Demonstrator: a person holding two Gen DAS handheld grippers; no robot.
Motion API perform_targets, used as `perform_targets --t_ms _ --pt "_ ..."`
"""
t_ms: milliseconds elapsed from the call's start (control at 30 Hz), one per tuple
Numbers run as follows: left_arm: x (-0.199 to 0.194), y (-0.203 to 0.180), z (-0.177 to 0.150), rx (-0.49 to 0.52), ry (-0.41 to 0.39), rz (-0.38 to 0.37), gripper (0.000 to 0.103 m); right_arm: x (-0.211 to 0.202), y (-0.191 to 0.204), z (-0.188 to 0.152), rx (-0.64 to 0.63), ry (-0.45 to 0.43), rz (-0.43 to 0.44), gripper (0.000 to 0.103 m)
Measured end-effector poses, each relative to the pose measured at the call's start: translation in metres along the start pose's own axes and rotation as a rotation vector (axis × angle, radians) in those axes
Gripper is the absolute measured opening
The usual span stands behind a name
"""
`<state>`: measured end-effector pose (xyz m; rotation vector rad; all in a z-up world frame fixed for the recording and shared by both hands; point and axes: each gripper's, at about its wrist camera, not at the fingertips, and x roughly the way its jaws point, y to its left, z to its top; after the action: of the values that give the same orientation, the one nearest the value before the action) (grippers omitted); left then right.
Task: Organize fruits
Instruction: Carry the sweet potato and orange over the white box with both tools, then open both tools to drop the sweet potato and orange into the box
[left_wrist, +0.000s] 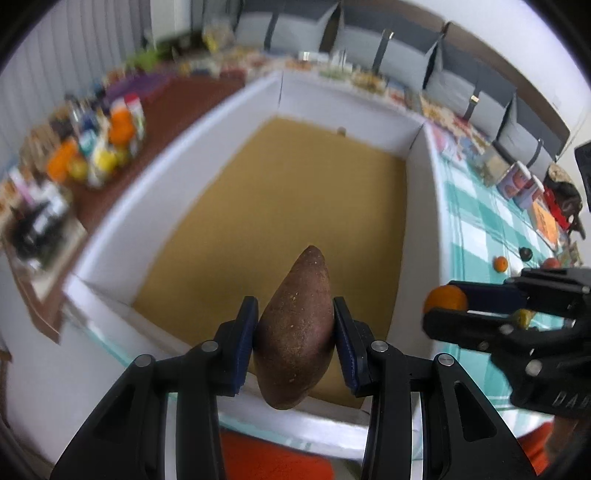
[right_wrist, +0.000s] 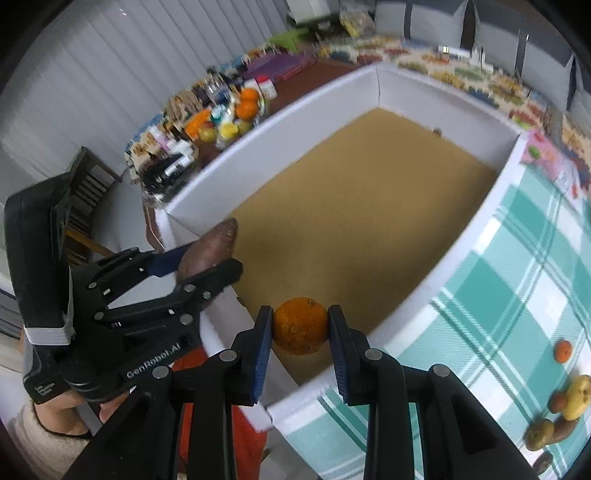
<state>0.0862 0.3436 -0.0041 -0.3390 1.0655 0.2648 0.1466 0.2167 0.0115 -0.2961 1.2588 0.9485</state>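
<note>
My left gripper is shut on a brown, pointed sweet potato, held over the near wall of a white box with a tan floor. In the right wrist view that same left gripper and its sweet potato hang at the box's near left corner. My right gripper is shut on an orange, just above the near end of the white box. The left wrist view shows the right gripper and its orange at the box's right wall.
On the teal checked cloth to the right lie a small orange, a yellow apple and several darker fruits. Left of the box stands a crowd of bottles and jars. Grey chairs line the far side.
</note>
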Motion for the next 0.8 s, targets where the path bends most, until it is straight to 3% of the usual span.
perform_targets --t_ms 167,267,400,533,667,800 --pt "0.034 0.01 0.009 -0.006 0.1 0.021 0.042 0.038 0.0 0.01 0.001 0.056 -0.061 0.03" --pt "0.039 0.009 0.011 0.003 0.102 0.036 0.041 0.05 -0.002 0.013 -0.005 0.07 -0.094 0.031" --pt "0.037 0.013 0.014 -0.023 0.086 0.043 0.059 0.055 -0.007 0.015 0.006 0.068 -0.102 0.034" --pt "0.025 0.013 0.017 -0.035 0.029 0.068 0.065 0.031 -0.016 0.013 0.035 -0.013 -0.088 0.077" --pt "0.008 0.0 0.016 -0.053 -0.039 0.044 0.065 -0.012 -0.032 0.0 0.063 -0.14 -0.086 0.081" --pt "-0.002 -0.049 0.014 0.065 -0.152 -0.021 0.077 -0.047 -0.051 -0.043 0.095 -0.248 -0.1 0.089"
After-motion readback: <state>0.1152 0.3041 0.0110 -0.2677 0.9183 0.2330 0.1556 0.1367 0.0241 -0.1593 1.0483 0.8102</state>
